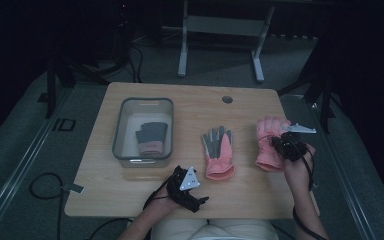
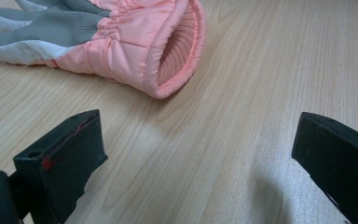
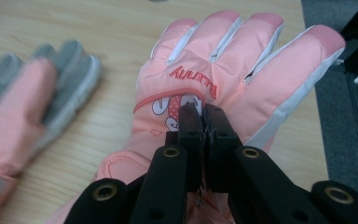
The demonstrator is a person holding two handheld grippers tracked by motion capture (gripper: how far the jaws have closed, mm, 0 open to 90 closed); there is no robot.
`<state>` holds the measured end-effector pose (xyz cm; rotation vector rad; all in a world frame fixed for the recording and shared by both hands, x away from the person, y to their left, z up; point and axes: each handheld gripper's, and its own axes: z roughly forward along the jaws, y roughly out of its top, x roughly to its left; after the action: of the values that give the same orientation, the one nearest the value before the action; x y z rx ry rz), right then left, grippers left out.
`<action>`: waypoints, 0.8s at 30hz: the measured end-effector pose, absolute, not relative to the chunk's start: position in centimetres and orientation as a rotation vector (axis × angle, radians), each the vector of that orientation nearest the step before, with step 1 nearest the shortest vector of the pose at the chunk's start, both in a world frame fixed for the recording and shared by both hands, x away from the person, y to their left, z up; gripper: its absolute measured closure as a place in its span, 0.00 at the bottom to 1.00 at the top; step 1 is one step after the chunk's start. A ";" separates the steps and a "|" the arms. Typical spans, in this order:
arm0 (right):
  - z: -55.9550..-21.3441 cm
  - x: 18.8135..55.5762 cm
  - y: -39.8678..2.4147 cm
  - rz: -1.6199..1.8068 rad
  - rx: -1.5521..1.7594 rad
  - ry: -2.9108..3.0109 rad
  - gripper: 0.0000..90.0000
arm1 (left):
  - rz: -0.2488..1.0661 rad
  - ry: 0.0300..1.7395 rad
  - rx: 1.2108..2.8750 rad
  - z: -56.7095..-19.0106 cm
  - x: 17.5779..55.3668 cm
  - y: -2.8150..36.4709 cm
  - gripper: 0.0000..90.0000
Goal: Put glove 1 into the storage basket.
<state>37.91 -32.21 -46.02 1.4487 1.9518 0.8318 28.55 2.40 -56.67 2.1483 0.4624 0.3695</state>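
Observation:
A pink glove (image 1: pixel 269 142) (image 3: pixel 223 60) with a printed back lies back-up near the table's right edge. My right gripper (image 1: pixel 286 145) (image 3: pixel 204 116) is shut on a pinch of fabric on its back. A second pink glove (image 1: pixel 218 152) (image 2: pixel 121 42) (image 3: pixel 32 102) lies grey palm up at the table's middle, its cuff toward the person. My left gripper (image 1: pixel 181 175) (image 2: pixel 198 135) stands open just above the wood near the front edge. It points at that cuff from a short way off, with nothing between its jaws.
A clear plastic bin (image 1: pixel 117 130) at the left holds a grey glove with a pink cuff (image 1: pixel 152 137). A round cable hole (image 1: pixel 227 99) sits at the table's far edge. Desk legs (image 1: pixel 182 50) stand beyond, and cables (image 1: pixel 45 185) lie on the floor at the left.

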 end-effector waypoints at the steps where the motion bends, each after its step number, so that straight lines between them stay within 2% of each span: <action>1: -45.5 37.8 -31.9 0.844 1.440 1.935 0.97 | 0.370 0.462 2.149 -56.7 28.5 2.4 0.02; 10: -41.7 36.9 -28.0 0.902 1.374 1.929 0.97 | 0.371 0.459 2.148 -56.7 28.6 2.4 0.02; 24: -40.2 35.8 -21.2 0.948 1.262 2.002 0.97 | 0.372 0.456 2.141 -56.7 28.5 2.4 0.02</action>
<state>35.80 -21.19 -40.24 1.2621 2.0019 0.9485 28.51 2.43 -56.66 2.1408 0.4565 0.3722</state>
